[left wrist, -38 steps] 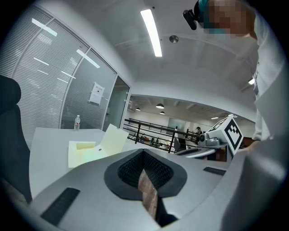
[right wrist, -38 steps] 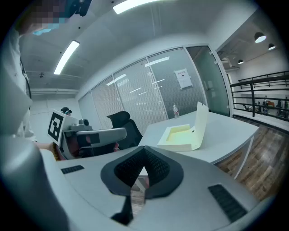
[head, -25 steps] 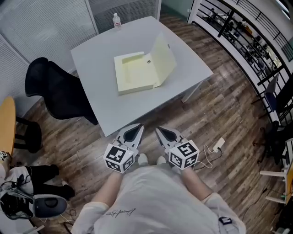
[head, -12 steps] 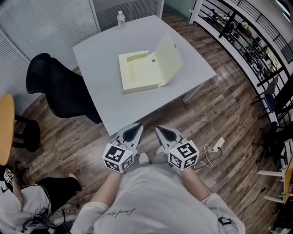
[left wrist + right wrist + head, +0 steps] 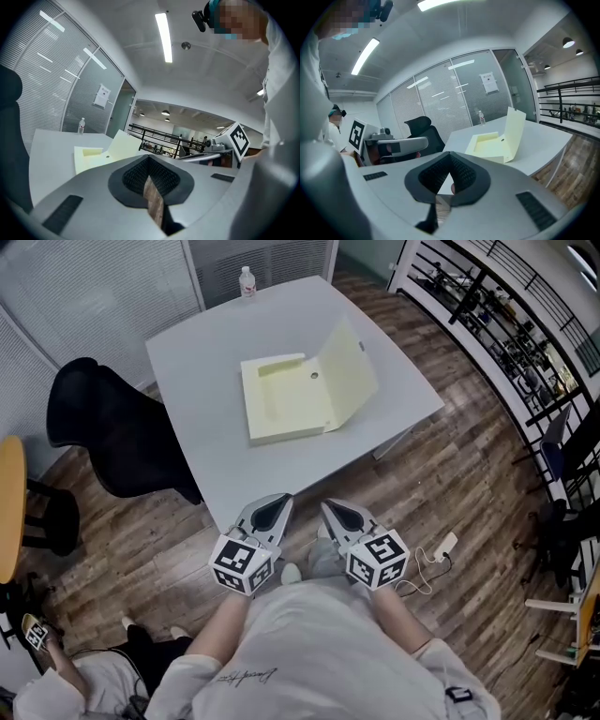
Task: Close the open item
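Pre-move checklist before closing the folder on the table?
1. Folder open, lid standing up on its right side: ok.
2. Left claw shut, empty: ok.
3. Right claw shut, empty: ok.
4. Claws within reach of the lid: not ok, both held at the body, short of the table.
5. Bottle clear of the folder: ok, at the far edge.
6. Latch condition: cannot tell.

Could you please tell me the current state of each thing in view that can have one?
box file: open, lid standing up along its right edge.
water bottle: upright.
left gripper: shut, holding nothing.
right gripper: shut, holding nothing.
office chair: unoccupied.
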The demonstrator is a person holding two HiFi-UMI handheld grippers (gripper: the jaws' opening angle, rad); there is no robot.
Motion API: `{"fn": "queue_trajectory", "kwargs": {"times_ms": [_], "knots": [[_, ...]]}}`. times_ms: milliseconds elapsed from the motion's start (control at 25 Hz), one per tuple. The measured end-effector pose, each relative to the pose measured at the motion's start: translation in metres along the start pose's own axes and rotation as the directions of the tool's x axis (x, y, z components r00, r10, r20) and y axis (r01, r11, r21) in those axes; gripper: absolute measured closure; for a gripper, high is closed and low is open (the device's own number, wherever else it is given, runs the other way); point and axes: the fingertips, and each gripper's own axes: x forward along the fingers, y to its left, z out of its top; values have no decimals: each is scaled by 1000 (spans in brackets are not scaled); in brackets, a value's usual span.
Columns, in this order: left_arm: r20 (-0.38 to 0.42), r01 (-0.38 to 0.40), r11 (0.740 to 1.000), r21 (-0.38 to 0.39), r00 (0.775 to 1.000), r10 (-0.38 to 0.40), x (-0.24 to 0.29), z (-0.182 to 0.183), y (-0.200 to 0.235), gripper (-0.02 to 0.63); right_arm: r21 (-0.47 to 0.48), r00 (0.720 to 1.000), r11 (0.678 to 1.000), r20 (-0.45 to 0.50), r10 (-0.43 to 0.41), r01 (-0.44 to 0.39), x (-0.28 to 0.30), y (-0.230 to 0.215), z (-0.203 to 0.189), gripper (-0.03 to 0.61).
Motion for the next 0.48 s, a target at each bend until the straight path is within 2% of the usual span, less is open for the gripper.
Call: {"fn": "queue_trajectory", "kwargs": {"times_ms": [480], "knots": [[29,-56,998,2,998,56,83,32,38,605,-38,999,998,-2,53,-53,43,-77,51,566]]}}
